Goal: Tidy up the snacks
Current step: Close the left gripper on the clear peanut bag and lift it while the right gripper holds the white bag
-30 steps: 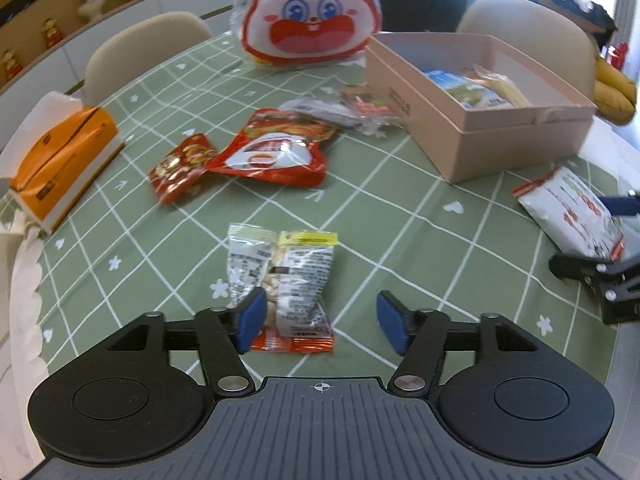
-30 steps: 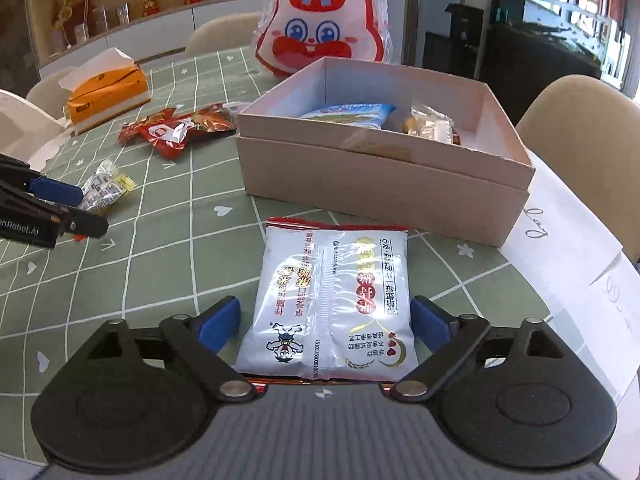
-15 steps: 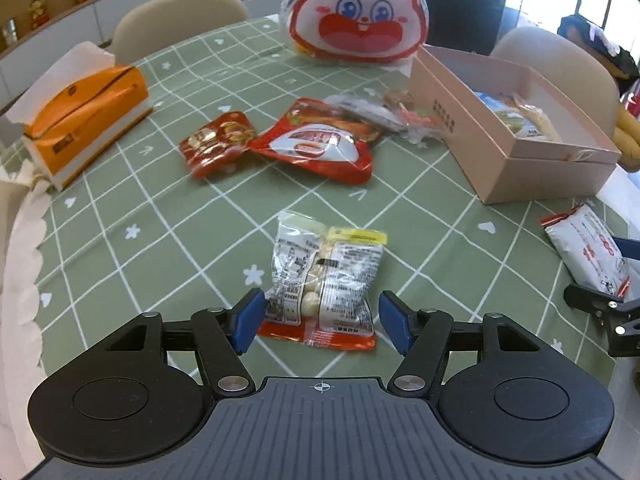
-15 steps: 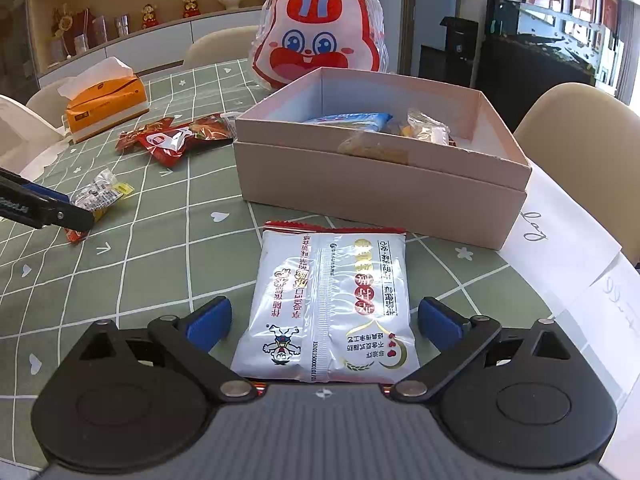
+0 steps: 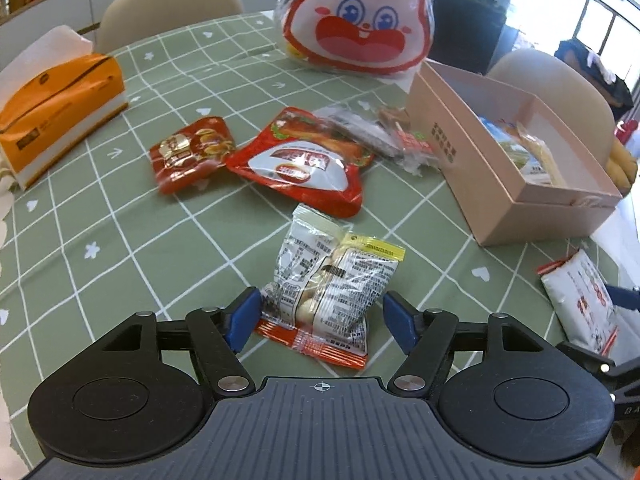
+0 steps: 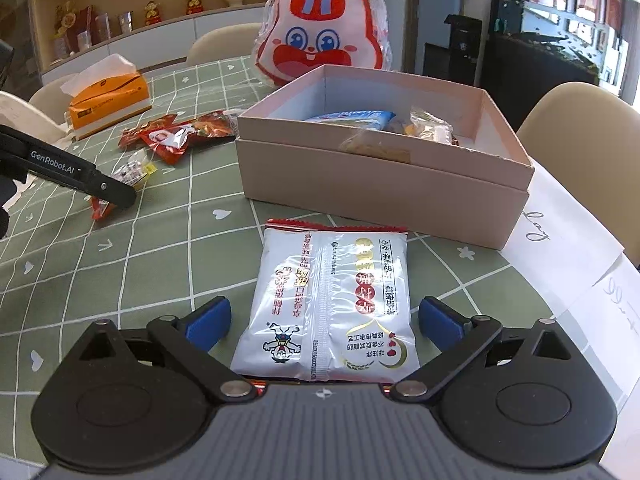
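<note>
Lying low in frame centre, a clear nut packet [image 5: 330, 280] is straddled by the released left gripper [image 5: 320, 320]; a white snack pouch [image 6: 326, 304] is framed by the released right gripper [image 6: 325, 322], below the pink box [image 6: 384, 184].

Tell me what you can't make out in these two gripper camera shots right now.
- Pink box contents: in the right wrist view the front wall hides the lower layer.
- White snack packet: its near edge is covered by the right gripper body.
- Clear peanut packet: in the right wrist view, small and partly behind the left gripper.
- Clear wrappers beside the box: left wrist view, too jumbled to identify.
</note>
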Tool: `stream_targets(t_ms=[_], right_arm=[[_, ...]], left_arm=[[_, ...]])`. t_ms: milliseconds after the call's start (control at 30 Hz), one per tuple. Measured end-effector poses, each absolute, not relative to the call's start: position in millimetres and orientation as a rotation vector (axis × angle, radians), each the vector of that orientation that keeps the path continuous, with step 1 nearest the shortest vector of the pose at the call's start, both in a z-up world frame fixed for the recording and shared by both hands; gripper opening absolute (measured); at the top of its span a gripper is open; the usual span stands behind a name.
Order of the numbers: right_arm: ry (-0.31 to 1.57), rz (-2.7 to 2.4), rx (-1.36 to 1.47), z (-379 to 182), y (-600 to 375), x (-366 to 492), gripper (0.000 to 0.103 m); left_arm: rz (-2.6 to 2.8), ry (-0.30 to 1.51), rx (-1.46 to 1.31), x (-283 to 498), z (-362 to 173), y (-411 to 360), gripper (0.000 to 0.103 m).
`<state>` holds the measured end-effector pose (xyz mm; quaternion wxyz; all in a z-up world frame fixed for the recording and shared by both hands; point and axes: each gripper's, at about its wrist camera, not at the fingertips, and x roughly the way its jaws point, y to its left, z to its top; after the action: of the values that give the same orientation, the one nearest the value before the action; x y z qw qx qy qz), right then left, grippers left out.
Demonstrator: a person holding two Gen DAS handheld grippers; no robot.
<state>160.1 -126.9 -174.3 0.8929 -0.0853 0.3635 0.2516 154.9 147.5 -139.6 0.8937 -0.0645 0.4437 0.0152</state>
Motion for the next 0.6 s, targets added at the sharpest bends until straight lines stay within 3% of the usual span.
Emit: stream_targets(t_ms=[167,433,600], right_arm=[[0.791,0.567,-0.212,-172.1,-126.3,164.4,0.103],[0.741,0.552,-0.193,-176.3,-130.3,154.1,0.103],[0.736,0.554,-0.189,-176.0,-131.2,154.2,0.103]], left_arm=[[0.012,0.920,-0.161,152.7,-137.4,142.2,0.063],[-0.133,1.009,-0.104,130.7,-130.8,103.7,0.063],[-0.148,0.971,0.005,104.0,-120.9,81.9,0.061]])
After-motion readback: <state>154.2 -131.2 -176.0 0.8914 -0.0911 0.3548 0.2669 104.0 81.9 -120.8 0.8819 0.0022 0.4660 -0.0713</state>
